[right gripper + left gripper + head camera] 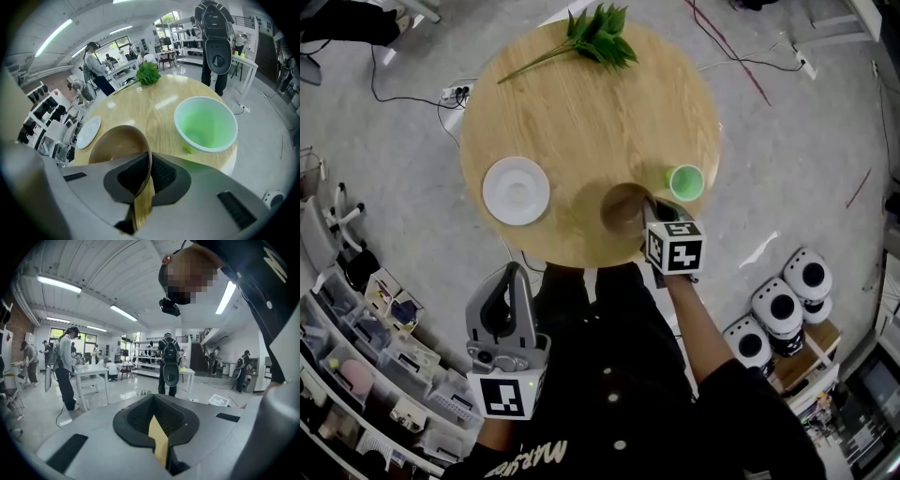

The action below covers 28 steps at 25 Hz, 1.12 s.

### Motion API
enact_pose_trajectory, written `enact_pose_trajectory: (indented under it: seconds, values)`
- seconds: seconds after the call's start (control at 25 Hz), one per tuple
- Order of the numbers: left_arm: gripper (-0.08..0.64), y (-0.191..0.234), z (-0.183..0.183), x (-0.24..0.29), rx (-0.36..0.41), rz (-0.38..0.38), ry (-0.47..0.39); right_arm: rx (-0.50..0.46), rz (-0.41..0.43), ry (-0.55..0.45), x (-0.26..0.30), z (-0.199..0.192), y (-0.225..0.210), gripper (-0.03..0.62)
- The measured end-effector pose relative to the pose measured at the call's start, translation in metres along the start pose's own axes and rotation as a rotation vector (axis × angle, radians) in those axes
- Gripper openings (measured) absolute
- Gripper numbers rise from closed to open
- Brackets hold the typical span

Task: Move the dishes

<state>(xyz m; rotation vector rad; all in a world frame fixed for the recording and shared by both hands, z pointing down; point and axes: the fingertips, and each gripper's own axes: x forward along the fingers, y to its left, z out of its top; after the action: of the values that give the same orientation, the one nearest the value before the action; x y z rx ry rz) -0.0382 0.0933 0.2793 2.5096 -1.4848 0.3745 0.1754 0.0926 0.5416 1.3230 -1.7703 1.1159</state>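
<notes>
A brown bowl [623, 208] [117, 143] sits near the front edge of the round wooden table [581, 103]. My right gripper [652, 208] [146, 173] is shut on the bowl's right rim, one jaw inside and one outside. Just to its right stands a green cup [685, 182] [206, 124], upright and empty. A white plate [517, 190] [88, 132] lies on the table's left side. My left gripper [514, 272] [157, 427] hangs off the table near my body, pointing out into the room, jaws shut with nothing between them.
A leafy green sprig [595, 37] [148, 73] lies at the table's far edge. Storage bins [356, 356] line the floor at left, white round devices [778, 309] stand at right, and cables [403, 94] run across the floor. Several people stand in the room behind.
</notes>
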Motion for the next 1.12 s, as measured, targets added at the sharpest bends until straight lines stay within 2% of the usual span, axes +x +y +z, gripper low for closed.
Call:
enact_pose_trajectory:
  seconds: [0.52, 0.72, 0.84, 0.96, 1.12]
  values:
    - [0.011, 0.0, -0.007, 0.003, -0.001, 0.005, 0.013, -0.026, 0.008, -0.01, 0.008, -0.008, -0.004, 0.016]
    - [0.011, 0.003, 0.0, 0.002, 0.001, 0.011, -0.007, 0.01, 0.022, -0.024, -0.002, -0.01, -0.007, 0.075]
    - [0.011, 0.005, 0.008, -0.003, 0.001, 0.016, -0.027, 0.037, 0.043, -0.019, -0.024, -0.022, -0.01, 0.133]
    - [0.011, 0.011, 0.02, -0.008, -0.006, 0.039, -0.066, -0.005, 0.056, -0.084, -0.059, -0.019, -0.012, 0.152]
    - [0.011, 0.025, 0.034, -0.019, -0.017, 0.078, -0.105, -0.171, 0.138, -0.268, -0.109, 0.024, 0.03, 0.143]
